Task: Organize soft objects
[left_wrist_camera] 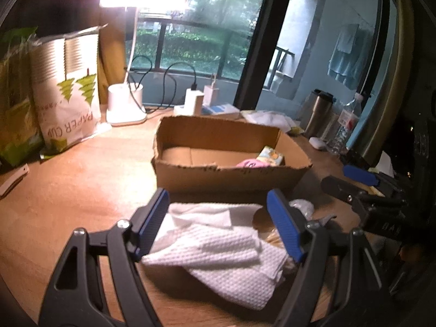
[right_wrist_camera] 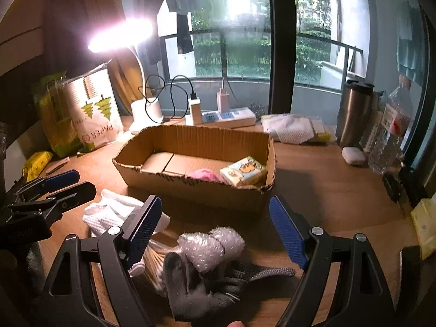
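Observation:
A shallow cardboard box (left_wrist_camera: 231, 175) (right_wrist_camera: 190, 188) sits mid-table. It holds a pink soft object (right_wrist_camera: 203, 175) (left_wrist_camera: 249, 163) and a tissue pack (right_wrist_camera: 244, 173) (left_wrist_camera: 271, 157) at its right end. In front of the box lie a white textured cloth (left_wrist_camera: 218, 248) (right_wrist_camera: 109, 212), a bubble-wrap wad (right_wrist_camera: 212, 246), a grey glove (right_wrist_camera: 201, 291) and a bundle of cotton swabs (right_wrist_camera: 155, 261). My left gripper (left_wrist_camera: 218, 226) is open, its fingers either side of the white cloth. My right gripper (right_wrist_camera: 216, 231) is open above the bubble wrap and glove.
A lit desk lamp (left_wrist_camera: 125, 106), a paper cup bag (left_wrist_camera: 68, 95), a power strip (right_wrist_camera: 223, 117), a steel tumbler (right_wrist_camera: 354, 114), a water bottle (right_wrist_camera: 389, 130) and a white cloth bag (right_wrist_camera: 294, 128) stand behind the box. The window is at the back.

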A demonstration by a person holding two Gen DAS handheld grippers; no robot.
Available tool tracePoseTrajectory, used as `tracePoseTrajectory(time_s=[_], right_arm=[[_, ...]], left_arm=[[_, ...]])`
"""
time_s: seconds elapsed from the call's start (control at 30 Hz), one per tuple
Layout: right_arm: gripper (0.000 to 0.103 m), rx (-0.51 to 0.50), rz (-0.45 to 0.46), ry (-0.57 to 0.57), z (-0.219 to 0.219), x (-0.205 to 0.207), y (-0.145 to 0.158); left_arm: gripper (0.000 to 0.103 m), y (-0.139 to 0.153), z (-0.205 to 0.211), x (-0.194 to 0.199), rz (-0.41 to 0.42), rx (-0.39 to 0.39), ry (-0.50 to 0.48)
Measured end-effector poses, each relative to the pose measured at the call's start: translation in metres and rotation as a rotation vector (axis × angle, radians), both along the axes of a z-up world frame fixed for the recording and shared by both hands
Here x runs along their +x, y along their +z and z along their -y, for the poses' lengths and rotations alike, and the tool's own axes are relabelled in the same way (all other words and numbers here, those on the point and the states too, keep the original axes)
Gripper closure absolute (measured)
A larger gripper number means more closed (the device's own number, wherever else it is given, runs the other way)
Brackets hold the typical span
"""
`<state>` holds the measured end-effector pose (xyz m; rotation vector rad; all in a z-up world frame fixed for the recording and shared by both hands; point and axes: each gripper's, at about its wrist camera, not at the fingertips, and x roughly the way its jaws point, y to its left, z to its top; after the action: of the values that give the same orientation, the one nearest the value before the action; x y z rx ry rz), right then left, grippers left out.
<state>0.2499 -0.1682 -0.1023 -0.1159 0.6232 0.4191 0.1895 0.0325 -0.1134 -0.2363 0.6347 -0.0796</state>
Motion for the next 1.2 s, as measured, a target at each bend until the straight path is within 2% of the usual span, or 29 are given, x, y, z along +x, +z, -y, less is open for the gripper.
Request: tracePoseTrajectory(time_s=[0.43,0.7,0.87,1.03,1.1,1.2], right_arm=[[0.019,-0.009,-0.053,0.002,-0.005,0.012,-0.021],[0.019,-0.012,-0.097,0.001,-0.007,0.023,-0.037],[0.019,-0.015,-0.133,0.003,-0.009,0.031,-0.048],[0.019,-0.02,-0.154,0.008,-0.01,0.033,-0.054],[0.019,-0.02,-0.159,0.01,-0.011,0.034,-0.056],[0.019,-0.021,-0.169,0.013,-0.011,0.034,-0.059]], left_arm=[[0.027,-0.029,-0.011,0.013,-0.077,0.004,0.025],[0.027,-0.051,-0.017,0.03,-0.153,0.011,0.039],[0.027,-0.057,-0.018,0.032,-0.159,0.012,0.045],[0.028,-0.06,-0.016,0.036,-0.165,0.006,0.01],[0.044,-0.06,-0.013,0.037,-0.169,0.008,-0.005],[0.055,-0.062,-0.009,0.037,-0.174,0.023,-0.025]])
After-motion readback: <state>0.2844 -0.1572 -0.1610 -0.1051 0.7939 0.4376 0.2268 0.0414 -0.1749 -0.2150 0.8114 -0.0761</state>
